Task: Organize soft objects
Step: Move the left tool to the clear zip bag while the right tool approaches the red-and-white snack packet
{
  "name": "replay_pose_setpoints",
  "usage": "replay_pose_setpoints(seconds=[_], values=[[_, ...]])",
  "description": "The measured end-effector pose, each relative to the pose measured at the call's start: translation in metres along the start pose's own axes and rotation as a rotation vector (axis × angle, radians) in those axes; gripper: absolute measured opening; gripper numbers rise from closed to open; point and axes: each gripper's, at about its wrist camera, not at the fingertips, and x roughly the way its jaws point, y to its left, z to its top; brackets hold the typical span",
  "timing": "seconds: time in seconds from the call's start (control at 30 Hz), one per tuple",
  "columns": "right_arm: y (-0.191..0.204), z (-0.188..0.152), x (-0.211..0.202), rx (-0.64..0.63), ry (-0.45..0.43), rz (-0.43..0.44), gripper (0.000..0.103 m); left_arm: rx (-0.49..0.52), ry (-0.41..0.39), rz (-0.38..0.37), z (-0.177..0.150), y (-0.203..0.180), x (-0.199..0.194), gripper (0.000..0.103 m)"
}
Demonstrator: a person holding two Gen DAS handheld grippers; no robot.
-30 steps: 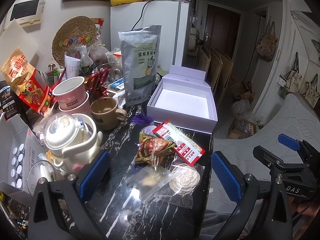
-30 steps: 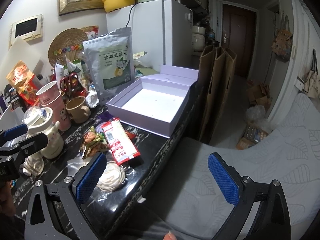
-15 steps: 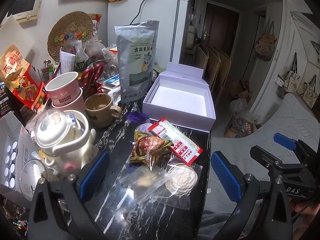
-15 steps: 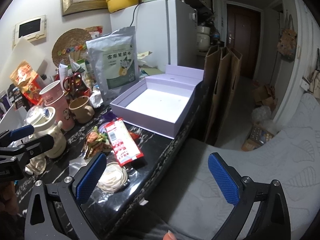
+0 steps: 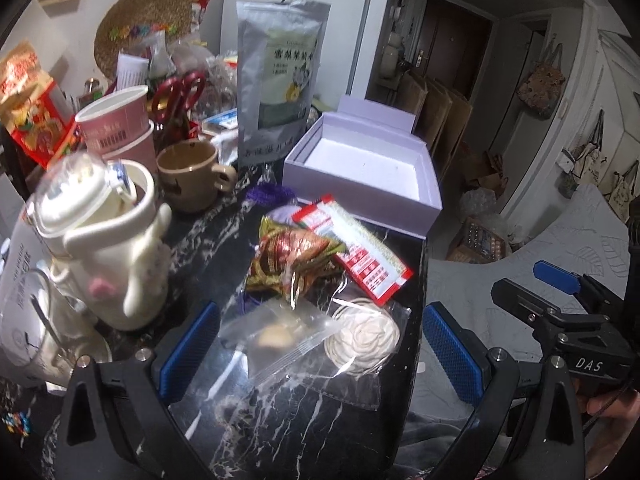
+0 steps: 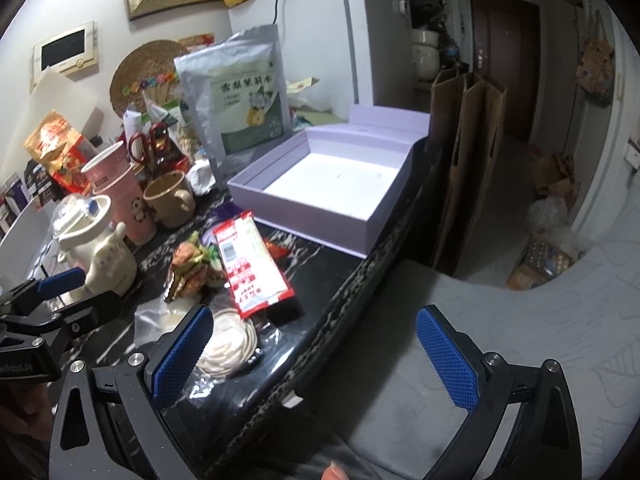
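Left tongs (image 5: 320,344): apart, empty, over clear crinkly plastic packets (image 5: 280,336).
Right tongs (image 6: 316,352): apart, empty.
Risk: slippery film escaping; cream ceramic teapot (image 5: 104,248) close by, easily knocked.

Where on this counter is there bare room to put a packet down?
The open lilac box is bare inside. A bare strip of black counter lies nearest the left gripper, below the clear bags. Left of the red sachet, the kettle and mugs crowd it.
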Motion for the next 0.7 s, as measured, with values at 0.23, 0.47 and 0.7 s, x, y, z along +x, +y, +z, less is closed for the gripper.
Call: replay_pose_setpoints(seconds=[0.23,0.47,0.7], values=[[-0.008,-0.007,0.025,-0.005,0.054,0.026,0.103,-0.071,0.074,0.009,-0.007,0.010,0.031,0.103],[-0.016,-0.009,0.047,-0.013,0.099,0.044,0.103,-0.108,0.145,0.055,-0.007,0.022,0.066,0.103],[-0.021,-0.006,0.064,-0.022,0.131,0.054,0.103,-0.167,0.238,0.102,-0.011,0.034,0.100,0.103]])
